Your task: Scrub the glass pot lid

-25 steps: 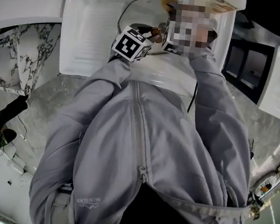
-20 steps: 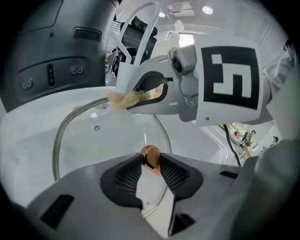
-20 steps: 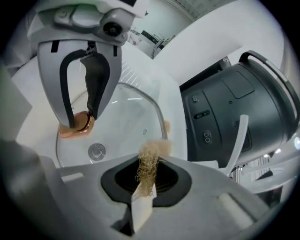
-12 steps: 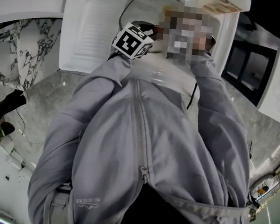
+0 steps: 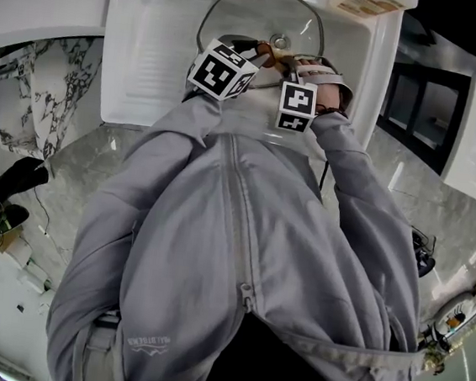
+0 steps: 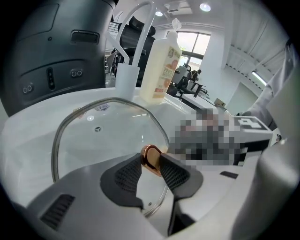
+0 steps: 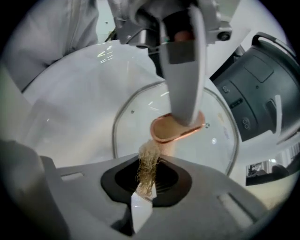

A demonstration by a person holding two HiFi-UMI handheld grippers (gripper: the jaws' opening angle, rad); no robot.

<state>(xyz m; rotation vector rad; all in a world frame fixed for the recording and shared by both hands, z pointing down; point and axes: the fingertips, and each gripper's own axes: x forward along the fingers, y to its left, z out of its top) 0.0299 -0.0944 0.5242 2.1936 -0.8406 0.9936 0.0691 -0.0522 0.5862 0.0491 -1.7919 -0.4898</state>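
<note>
Lid (image 6: 101, 136) one, knob (image 6: 151, 160) one, scrubber (image 7: 148, 165) one, bottle (image 6: 161, 70) one.

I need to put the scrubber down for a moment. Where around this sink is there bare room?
The ribbed drainboard, left of the glass lid, is bare. The basin is crowded: the left gripper holds the lid's knob, the right gripper the scrubber; faucet and soap bottle fill the back rim.
</note>
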